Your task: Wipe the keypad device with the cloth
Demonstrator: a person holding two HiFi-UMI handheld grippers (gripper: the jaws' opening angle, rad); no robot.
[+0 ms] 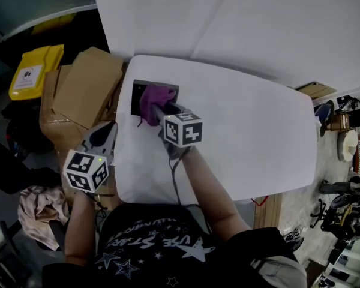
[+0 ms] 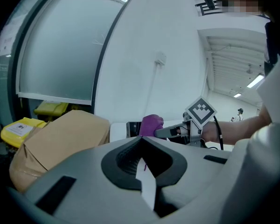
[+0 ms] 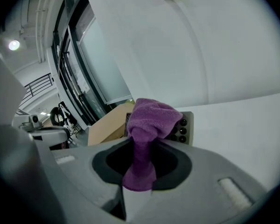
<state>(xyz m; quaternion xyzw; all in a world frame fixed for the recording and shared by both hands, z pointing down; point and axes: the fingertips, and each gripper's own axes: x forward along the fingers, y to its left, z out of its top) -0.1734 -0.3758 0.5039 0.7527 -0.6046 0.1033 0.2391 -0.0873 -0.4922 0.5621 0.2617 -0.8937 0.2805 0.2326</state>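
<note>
Right gripper (image 1: 158, 108) clenched on purple cloth (image 1: 150, 98), bunched cloth pressed onto dark keypad device (image 1: 137, 96) at far left corner of white table (image 1: 252, 131). Left gripper (image 1: 110, 128) closed, empty, held off table's left edge, above cardboard boxes (image 1: 87, 86).

Cloth (image 1: 151, 99) on keypad device (image 1: 137, 102), table (image 1: 258, 131) beneath

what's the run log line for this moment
phase: wipe | right gripper: shut on purple cloth, cloth over keypad device | left gripper: shut, empty, off table left edge
</note>
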